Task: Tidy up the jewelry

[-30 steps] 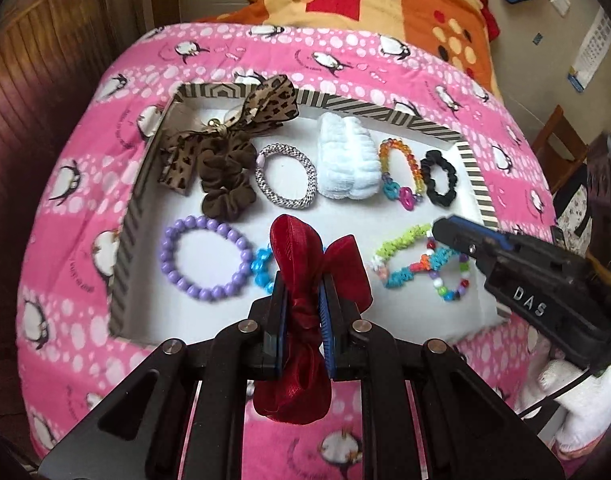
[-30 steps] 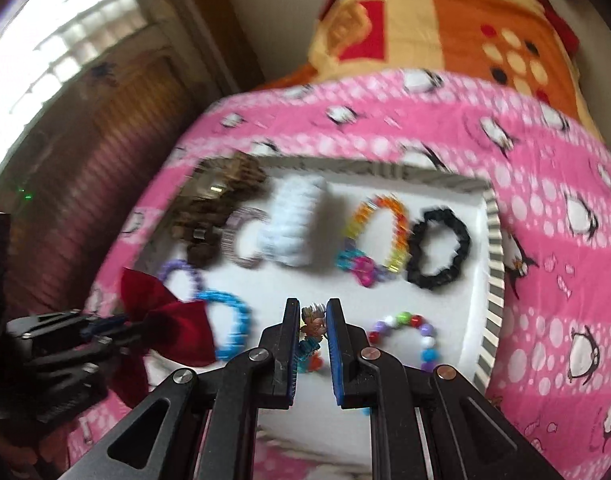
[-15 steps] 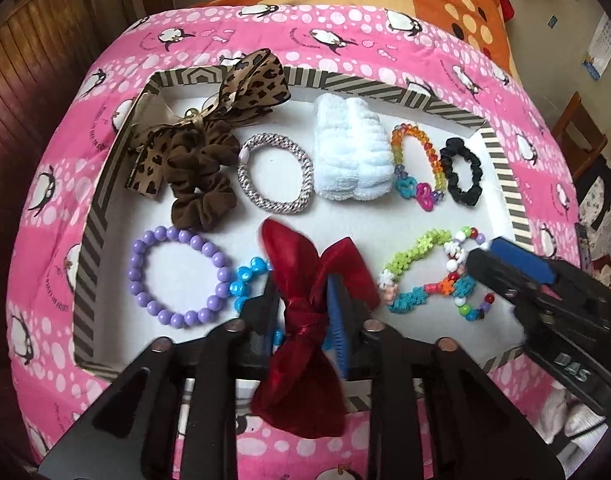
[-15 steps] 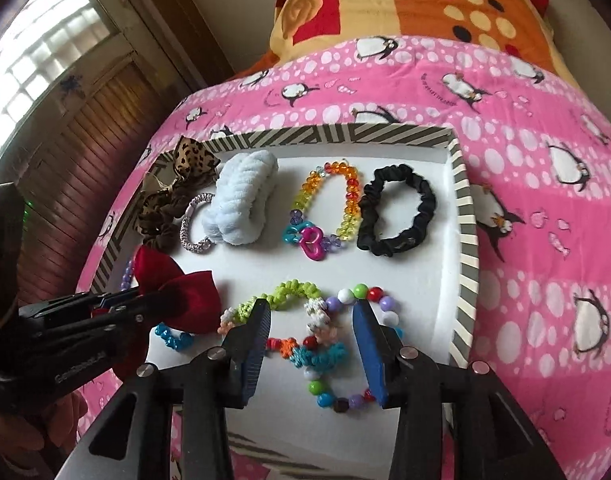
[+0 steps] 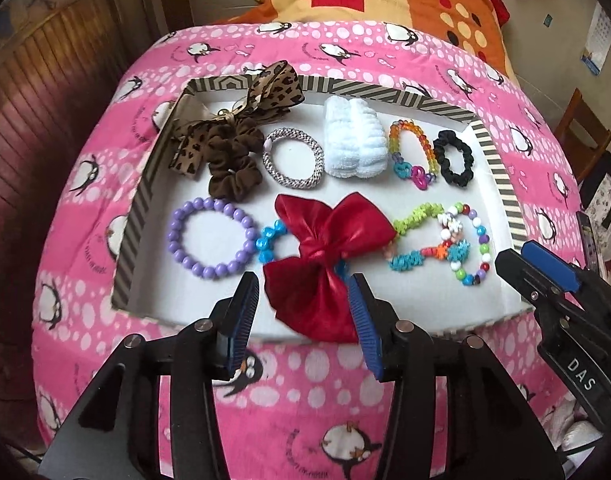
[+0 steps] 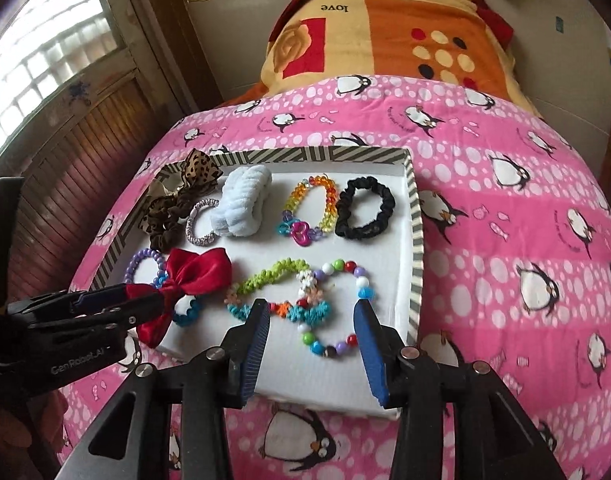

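Left gripper point(image 5: 303, 300): its jaws are opening. The red bow point(image 5: 329, 256) lies between them, and the pads do not press it.
Right gripper point(image 6: 311, 326): it is let go and grips nothing. Its jaws stand on each side of the mixed bead bracelet point(image 6: 337, 308).
Red bow's place: in the front row of the striped tray point(image 5: 501, 172), partly on top of the blue bead bracelet point(image 5: 269, 240). Its low wing hangs past the tray's front edge.
Only the left view shows: the whole purple bead bracelet point(image 5: 209, 240) and the silver hair tie point(image 5: 293, 158) in full.
Only the right view shows: a bright window point(image 6: 45, 52) and the word "love" on the orange blanket point(image 6: 385, 28).
Surface: a pink penguin blanket point(image 6: 505, 240) under the tray.
Room: brown wood panels point(image 5: 45, 80) on the left.
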`<control>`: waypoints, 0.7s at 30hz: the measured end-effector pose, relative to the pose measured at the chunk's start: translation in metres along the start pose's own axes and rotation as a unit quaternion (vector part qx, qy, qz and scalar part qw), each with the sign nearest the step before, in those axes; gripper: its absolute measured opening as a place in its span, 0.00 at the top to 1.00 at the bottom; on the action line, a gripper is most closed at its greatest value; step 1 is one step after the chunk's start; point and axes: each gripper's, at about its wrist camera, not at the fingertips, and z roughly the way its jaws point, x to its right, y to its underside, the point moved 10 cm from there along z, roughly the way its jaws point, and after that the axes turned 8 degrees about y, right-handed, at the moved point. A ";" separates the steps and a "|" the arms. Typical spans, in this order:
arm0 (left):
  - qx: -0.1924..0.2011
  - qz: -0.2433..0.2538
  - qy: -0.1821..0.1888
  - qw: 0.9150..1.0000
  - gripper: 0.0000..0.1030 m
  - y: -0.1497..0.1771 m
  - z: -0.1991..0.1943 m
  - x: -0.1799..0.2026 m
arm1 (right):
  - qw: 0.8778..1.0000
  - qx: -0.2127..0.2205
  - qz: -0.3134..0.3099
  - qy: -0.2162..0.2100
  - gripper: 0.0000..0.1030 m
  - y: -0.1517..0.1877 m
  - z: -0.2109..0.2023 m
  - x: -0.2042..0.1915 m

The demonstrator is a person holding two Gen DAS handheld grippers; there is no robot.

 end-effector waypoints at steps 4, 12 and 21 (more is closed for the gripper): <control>0.010 0.000 -0.007 1.000 0.56 0.006 -0.010 0.000 | 1.000 0.004 -0.002 0.011 0.60 0.008 -0.008 -0.004; 0.032 -0.003 -0.015 0.999 0.56 0.014 -0.030 -0.003 | 1.000 0.012 -0.001 0.016 0.60 0.016 -0.021 -0.013; 0.047 -0.002 -0.021 0.999 0.56 0.023 -0.046 -0.003 | 1.000 0.009 -0.005 0.019 0.59 0.026 -0.031 -0.020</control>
